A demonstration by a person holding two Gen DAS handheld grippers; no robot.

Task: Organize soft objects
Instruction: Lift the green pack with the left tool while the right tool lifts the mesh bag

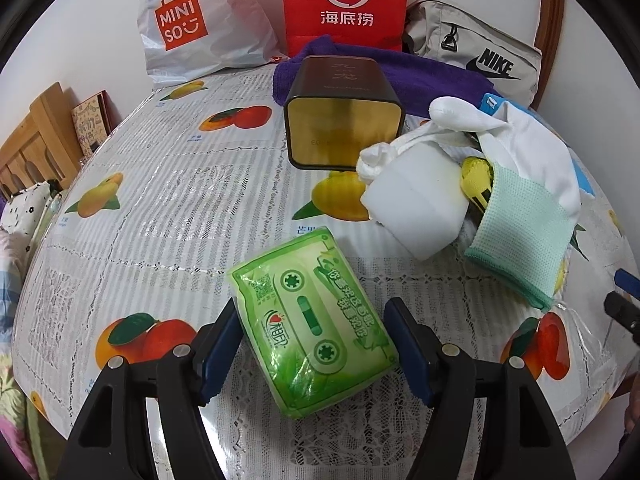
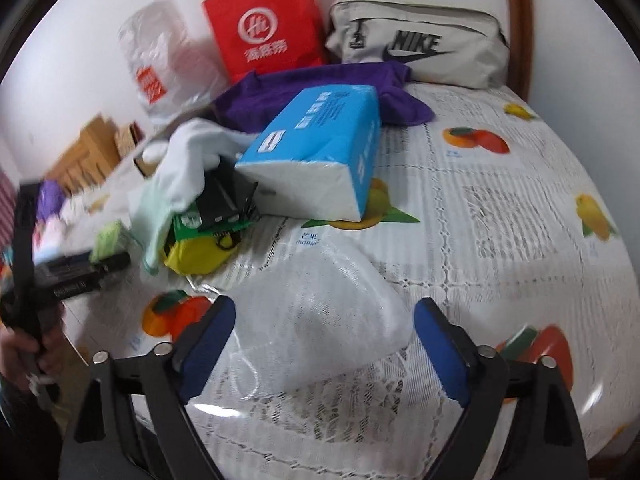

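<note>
So the bench (image 1: 168, 184) has a clear plastic cover over a white lace cloth printed with mangoes and persimmons, pushed up against a white wall. Along the back there's a white Miniso bag (image 1: 188, 20), a red Haidilao paper bag (image 1: 344, 4) and a beige Nike pouch (image 1: 480, 48), with a purple cloth (image 1: 432, 72) bunched in front of them. A dark tin (image 1: 342, 112) with a gold face lies on its side near the middle.

Hard-to-read bits: the right wrist view is motion-blurred, especially its left edge where the other claw's handle shows. The pile on the right is a jumble: white fabric (image 1: 520, 140), a mint green knit cloth (image 1: 516, 236), something yellow (image 1: 476, 184) mostly buried, and a white block (image 1: 416, 208). In the right view a blue tissue pack (image 2: 320, 148) leans on that heap, over a small green circuit board (image 2: 212, 220).

The green tissue pack (image 1: 316, 320) is soft plastic, cassette-tape print, lying flat and slightly skewed. The left claw (image 1: 312, 344) is wide, pads either side of the pack but not squeezing it. The right claw (image 2: 324, 340) is also wide, straddling a clear plastic bag (image 2: 320, 316) that's see-through and puffed up on the bench.
</note>
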